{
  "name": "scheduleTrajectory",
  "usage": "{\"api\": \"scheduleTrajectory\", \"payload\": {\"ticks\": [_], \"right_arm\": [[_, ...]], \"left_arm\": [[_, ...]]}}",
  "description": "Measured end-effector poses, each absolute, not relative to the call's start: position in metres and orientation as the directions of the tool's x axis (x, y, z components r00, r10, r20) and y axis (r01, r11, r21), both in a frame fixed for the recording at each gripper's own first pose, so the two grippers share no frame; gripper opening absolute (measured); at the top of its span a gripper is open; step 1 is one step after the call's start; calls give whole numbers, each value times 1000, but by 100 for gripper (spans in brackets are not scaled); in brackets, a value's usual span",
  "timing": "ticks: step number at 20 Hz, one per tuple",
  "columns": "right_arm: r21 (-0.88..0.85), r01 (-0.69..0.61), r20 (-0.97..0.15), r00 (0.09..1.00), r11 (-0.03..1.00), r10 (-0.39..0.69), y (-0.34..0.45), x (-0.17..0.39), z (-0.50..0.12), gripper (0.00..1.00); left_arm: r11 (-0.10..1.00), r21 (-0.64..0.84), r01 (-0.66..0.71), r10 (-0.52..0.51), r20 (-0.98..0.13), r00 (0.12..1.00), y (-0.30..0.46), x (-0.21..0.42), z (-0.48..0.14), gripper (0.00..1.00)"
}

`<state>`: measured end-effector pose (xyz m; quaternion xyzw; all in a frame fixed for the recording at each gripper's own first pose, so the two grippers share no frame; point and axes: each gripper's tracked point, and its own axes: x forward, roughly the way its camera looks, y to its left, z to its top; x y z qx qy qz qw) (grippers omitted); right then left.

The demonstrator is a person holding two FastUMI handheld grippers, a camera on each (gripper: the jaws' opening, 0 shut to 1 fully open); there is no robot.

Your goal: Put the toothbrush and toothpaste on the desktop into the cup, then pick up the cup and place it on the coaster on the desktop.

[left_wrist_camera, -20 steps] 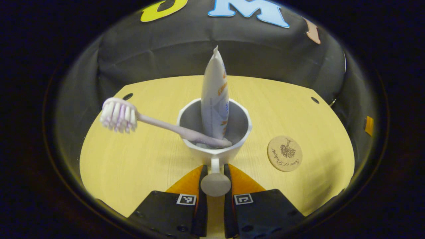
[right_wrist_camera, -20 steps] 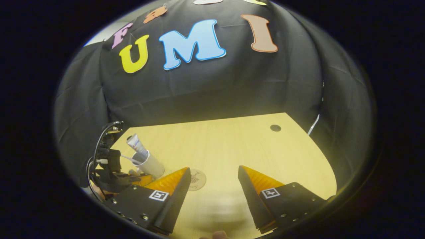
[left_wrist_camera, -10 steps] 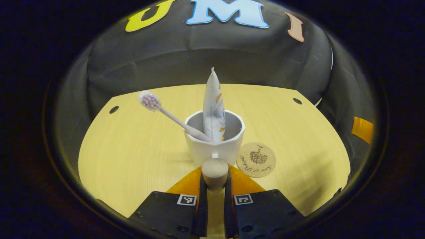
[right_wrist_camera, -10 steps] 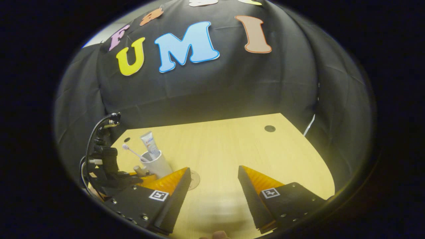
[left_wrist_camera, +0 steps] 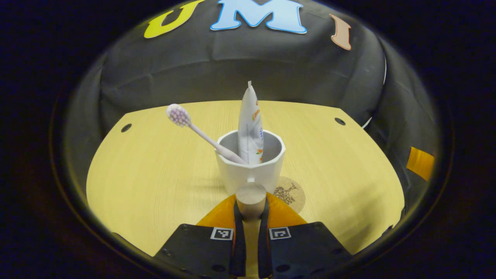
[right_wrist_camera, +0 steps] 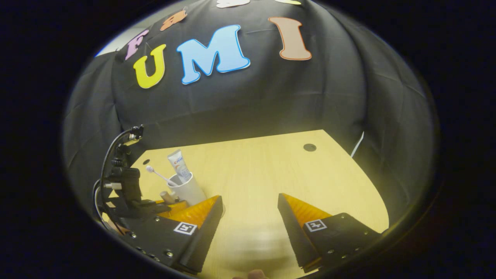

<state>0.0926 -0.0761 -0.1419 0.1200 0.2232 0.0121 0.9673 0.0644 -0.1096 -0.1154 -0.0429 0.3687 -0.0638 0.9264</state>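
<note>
A white cup (left_wrist_camera: 251, 170) holds an upright white toothpaste tube (left_wrist_camera: 250, 124) and a pale pink toothbrush (left_wrist_camera: 193, 128) that leans left, head up. My left gripper (left_wrist_camera: 250, 201) is shut on the cup's round-ended handle (left_wrist_camera: 250, 195). The round cork coaster (left_wrist_camera: 288, 193) lies just right of and partly behind the cup's base. In the right gripper view, the cup (right_wrist_camera: 188, 190), tube (right_wrist_camera: 179, 166) and brush (right_wrist_camera: 159, 175) stand at the far left with the left gripper (right_wrist_camera: 166, 199) on the handle. My right gripper (right_wrist_camera: 250, 201) is open over bare desktop.
The pale wooden desktop (left_wrist_camera: 147, 186) has small round holes near its back corners (left_wrist_camera: 126, 127) (left_wrist_camera: 340, 121). Black cloth wall rises behind it. A cable and mount (right_wrist_camera: 120, 162) ride on the left gripper in the right gripper view.
The cup has gone rightward toward the coaster, which now lies partly hidden by its base. The cup stands more upright and the toothbrush has swung to point up. The right gripper has barely moved.
</note>
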Motion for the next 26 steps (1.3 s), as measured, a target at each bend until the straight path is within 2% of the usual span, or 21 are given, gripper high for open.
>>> {"api": "scheduleTrajectory", "payload": {"ticks": [5,10,11,12,14,16,19,21,22,23,24,25,26], "right_arm": [[243,14,-434,896,970,96,-75,90,-144,86],[234,12,-435,895,972,94,-81,86,-146,86],[233,12,-437,895,972,94,-82,85,-147,86],[233,12,-438,894,972,94,-83,85,-147,86],[233,12,-436,895,973,93,-84,83,-147,86],[232,9,-434,896,973,95,-83,82,-146,86],[229,6,-431,897,973,96,-83,82,-145,86],[224,3,-424,901,975,94,-81,80,-142,86],[220,2,-423,901,976,94,-81,80,-141,86],[215,-2,-421,902,977,95,-79,79,-140,86],[208,-7,-416,904,978,95,-77,78,-137,86],[198,-11,-408,908,980,93,-76,78,-134,86],[188,-14,-397,913,982,89,-74,79,-130,86]], "left_arm": [[986,-128,111,-168,-661,731,-150,53,-122,19],[990,-93,107,-142,-664,734,-158,50,-130,19],[990,-87,108,-139,-671,728,-160,47,-131,26],[990,-86,114,-142,-673,726,-161,48,-132,23],[990,-76,122,-141,-681,718,-164,44,-138,27],[986,-105,127,-165,-681,714,-168,41,-138,38],[983,-137,121,-182,-686,704,-171,37,-141,37],[980,-165,114,-197,-683,704,-173,34,-141,47],[978,-178,111,-204,-678,706,-173,32,-139,60],[977,-184,108,-205,-670,713,-172,31,-137,63],[977,-187,106,-205,-654,729,-170,30,-133,75],[976,-191,110,-208,-634,745,-167,30,-127,72],[974,-193,114,-210,-610,764,-165,28,-117,78]]}}
